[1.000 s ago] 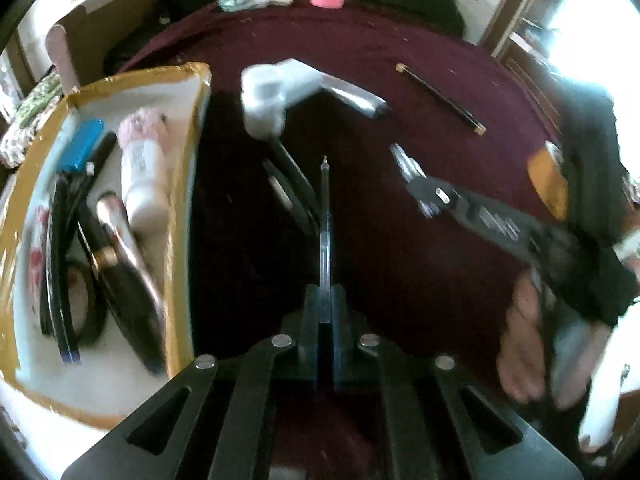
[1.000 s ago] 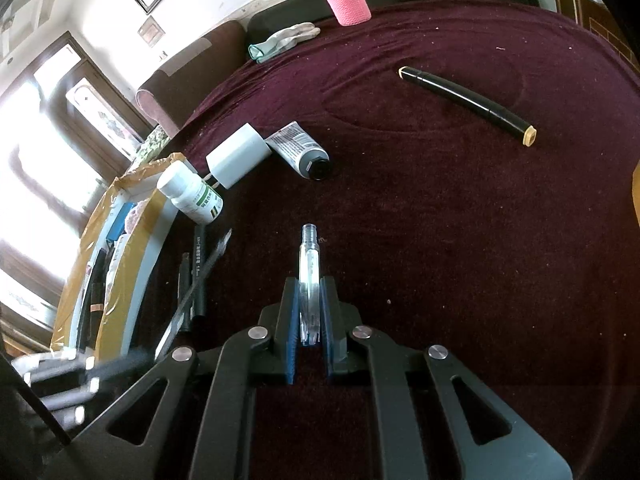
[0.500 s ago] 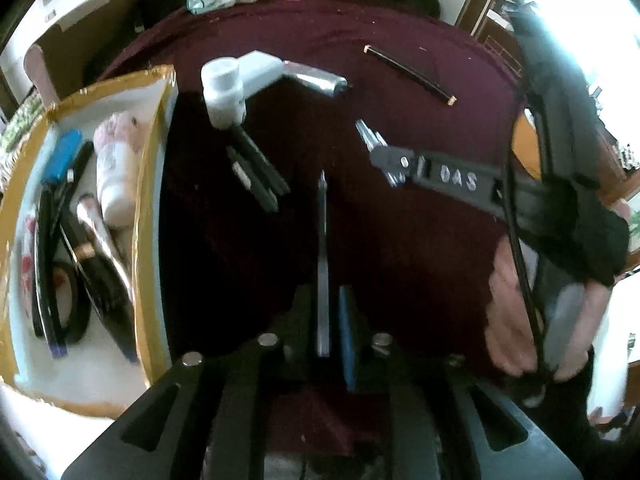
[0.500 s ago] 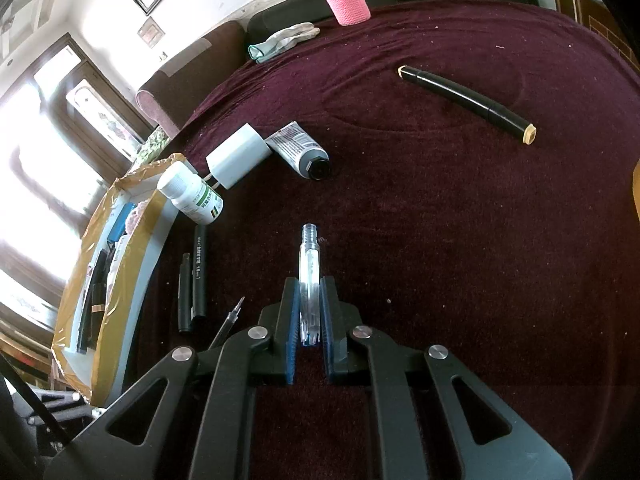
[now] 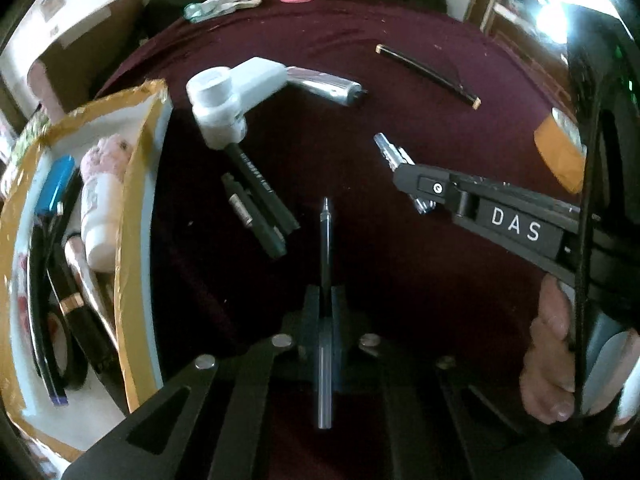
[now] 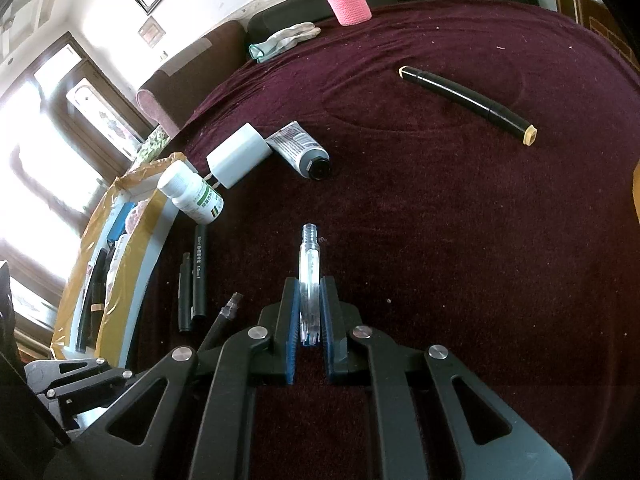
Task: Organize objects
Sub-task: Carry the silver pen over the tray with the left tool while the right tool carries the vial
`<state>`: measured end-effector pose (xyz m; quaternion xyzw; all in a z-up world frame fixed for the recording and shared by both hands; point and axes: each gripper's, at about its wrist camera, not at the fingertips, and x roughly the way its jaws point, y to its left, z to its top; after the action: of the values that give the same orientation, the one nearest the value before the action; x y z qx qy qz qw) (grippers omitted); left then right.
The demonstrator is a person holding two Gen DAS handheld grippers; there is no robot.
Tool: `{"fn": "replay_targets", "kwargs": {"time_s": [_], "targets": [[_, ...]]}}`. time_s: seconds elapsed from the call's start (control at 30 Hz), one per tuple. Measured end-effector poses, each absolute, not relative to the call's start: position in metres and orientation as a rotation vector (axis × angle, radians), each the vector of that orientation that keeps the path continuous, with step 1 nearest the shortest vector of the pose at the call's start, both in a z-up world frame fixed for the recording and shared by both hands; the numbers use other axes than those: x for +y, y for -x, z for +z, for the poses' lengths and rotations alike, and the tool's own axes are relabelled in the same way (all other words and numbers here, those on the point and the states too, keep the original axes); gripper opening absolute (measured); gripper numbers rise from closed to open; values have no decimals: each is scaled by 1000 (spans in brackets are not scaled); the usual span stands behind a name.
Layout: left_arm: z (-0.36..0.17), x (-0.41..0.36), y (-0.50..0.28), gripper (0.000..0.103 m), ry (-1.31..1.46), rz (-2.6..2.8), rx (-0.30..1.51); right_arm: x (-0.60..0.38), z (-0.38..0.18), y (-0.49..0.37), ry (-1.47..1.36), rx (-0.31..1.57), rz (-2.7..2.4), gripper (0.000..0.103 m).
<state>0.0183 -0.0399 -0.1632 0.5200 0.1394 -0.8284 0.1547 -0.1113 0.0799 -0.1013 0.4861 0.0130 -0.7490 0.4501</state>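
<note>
Judging from what lies where, the sorting is part done: the tape-edged tray [image 5: 138,208] already holds several pens, a small bottle and a blue item, while two black markers [image 5: 256,204], a white pill bottle [image 6: 191,192], a white charger [image 6: 239,156], a tube [image 6: 302,150] and a long black pen [image 6: 468,104] lie out on the maroon-covered bench [image 6: 440,220]. The left tool [image 5: 326,296] is clamped on a dark pen refill [image 5: 326,248], whose long axis runs along the fingers, tip pointing away and down toward the cloth. The right tool [image 6: 310,300] grips a clear pen barrel [image 6: 309,272], threaded end forward. Both halves look ready to be joined, then stowed in the tray.
</note>
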Motion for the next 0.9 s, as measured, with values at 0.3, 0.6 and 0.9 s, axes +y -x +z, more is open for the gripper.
{"fn": "replay_targets", "kwargs": {"time_s": [0.3,0.6,0.9], "targets": [[-137,-53,-59,3,-1312,-2447,601,86,-94,107,-1147,1,-1851,8],[-113,-86,-104,3,-1155,-2451,732,90,-81,96,-1068,2,-1877,8],[-104,-149,-162,3,-1004,-2350,825,51,-49,24,-999,38,-1679,8]]}}
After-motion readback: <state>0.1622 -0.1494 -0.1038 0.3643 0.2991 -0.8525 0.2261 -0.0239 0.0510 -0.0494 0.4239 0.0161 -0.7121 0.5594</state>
